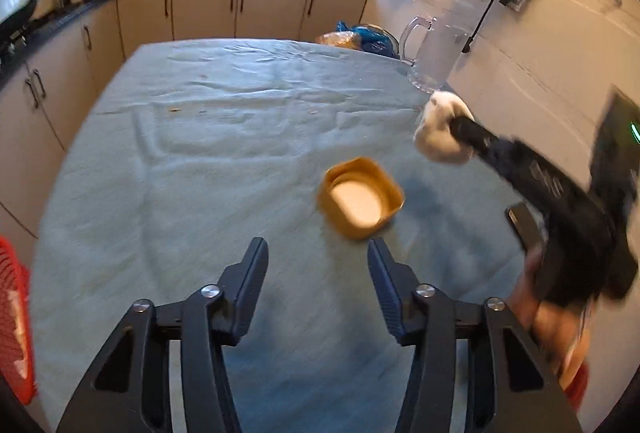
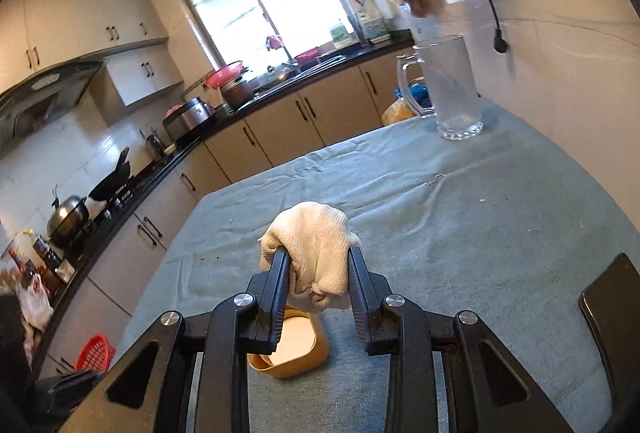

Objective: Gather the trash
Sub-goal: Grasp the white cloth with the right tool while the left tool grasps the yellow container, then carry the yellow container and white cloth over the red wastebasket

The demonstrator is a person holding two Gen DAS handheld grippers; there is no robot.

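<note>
My right gripper (image 2: 318, 254) is shut on a crumpled white cloth (image 2: 316, 229), held above the table. The left wrist view shows the same cloth (image 1: 438, 133) bunched at the tips of the right gripper (image 1: 460, 129), at the right side. A small tan square tub (image 1: 360, 203) with a white inside sits on the blue-grey tablecloth (image 1: 200, 153). My left gripper (image 1: 317, 247) is open and empty, its right fingertip just short of the tub. In the right wrist view the tub (image 2: 298, 351) lies below the held cloth, partly hidden by the fingers.
A clear glass jug (image 2: 452, 89) stands at the table's far right corner near the wall. A black phone (image 2: 612, 309) lies at the right edge. A red basket (image 1: 16, 317) is off the table's left side. Bags (image 1: 360, 37) sit beyond the far edge.
</note>
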